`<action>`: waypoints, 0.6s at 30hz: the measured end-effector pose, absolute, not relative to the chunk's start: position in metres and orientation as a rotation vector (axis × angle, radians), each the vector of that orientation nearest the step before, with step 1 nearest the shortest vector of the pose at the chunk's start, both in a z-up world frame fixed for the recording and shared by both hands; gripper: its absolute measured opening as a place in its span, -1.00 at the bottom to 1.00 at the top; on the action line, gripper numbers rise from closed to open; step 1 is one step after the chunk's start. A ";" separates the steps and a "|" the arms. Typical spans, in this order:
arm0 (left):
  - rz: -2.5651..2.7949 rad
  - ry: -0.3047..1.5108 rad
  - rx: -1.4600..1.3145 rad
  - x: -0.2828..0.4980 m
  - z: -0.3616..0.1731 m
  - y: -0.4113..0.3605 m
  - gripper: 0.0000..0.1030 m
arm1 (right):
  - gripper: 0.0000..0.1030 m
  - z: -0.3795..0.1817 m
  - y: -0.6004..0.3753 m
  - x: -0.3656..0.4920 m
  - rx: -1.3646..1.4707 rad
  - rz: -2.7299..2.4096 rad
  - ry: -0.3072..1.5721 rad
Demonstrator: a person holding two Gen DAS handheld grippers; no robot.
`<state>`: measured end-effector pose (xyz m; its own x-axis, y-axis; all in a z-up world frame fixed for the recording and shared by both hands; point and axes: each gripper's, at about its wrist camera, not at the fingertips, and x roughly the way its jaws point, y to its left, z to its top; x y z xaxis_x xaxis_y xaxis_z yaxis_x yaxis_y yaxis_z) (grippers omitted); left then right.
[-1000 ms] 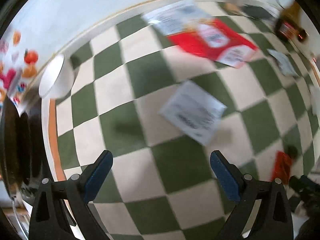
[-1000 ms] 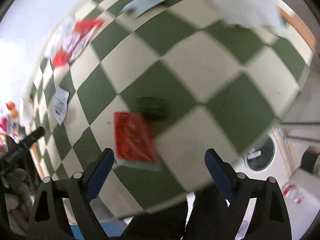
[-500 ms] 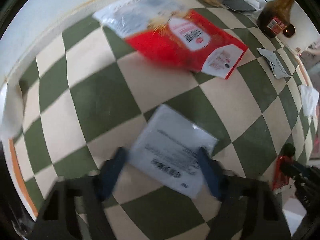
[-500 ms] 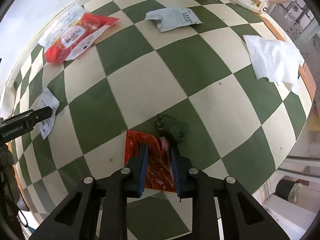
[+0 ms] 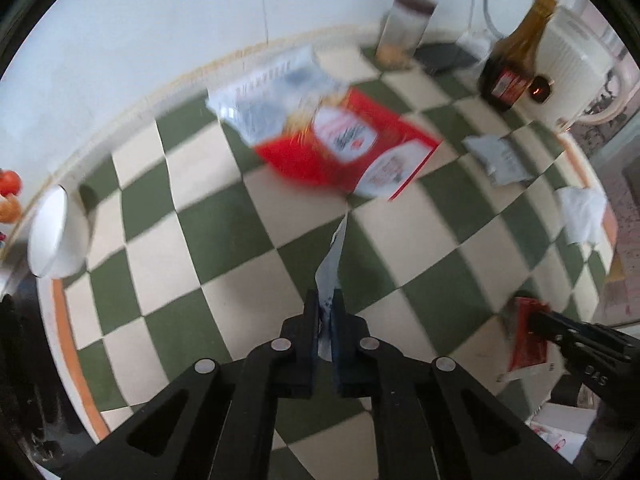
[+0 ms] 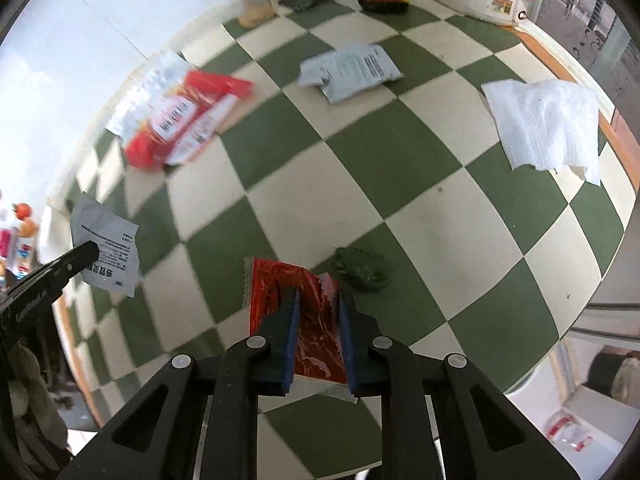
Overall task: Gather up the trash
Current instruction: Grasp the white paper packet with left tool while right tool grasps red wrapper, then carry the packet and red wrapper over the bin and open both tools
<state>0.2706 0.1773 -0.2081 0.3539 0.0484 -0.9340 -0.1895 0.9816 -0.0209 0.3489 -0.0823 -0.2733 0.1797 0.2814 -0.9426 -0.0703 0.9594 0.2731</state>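
Note:
My left gripper (image 5: 327,312) is shut on a white printed paper wrapper (image 5: 332,264), held edge-on above the green-and-cream checked table (image 5: 192,220); the wrapper also shows in the right wrist view (image 6: 106,248). My right gripper (image 6: 318,312) is shut on a red sauce packet (image 6: 288,284), lifted off the table, also in the left wrist view (image 5: 528,336). A large red and white snack bag (image 5: 340,140) lies at the back. A grey printed pouch (image 6: 352,70), a white paper towel (image 6: 548,120) and a small crumpled green wrapper (image 6: 362,268) lie on the table.
A brown sauce bottle (image 5: 516,64), a clear jar (image 5: 404,28), a dark flat object (image 5: 444,58) and a white appliance (image 5: 576,68) stand along the back. A white cup (image 5: 56,236) lies on its side at the left edge. A wall runs behind.
My left gripper closed on the white wrapper and lifted it edge-on. My right gripper closed on the red packet and raised it off the table.

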 end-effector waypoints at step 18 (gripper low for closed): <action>-0.139 1.089 0.024 0.296 -0.133 -0.024 -0.95 | -0.69 -0.209 -0.233 0.315 0.481 0.049 1.151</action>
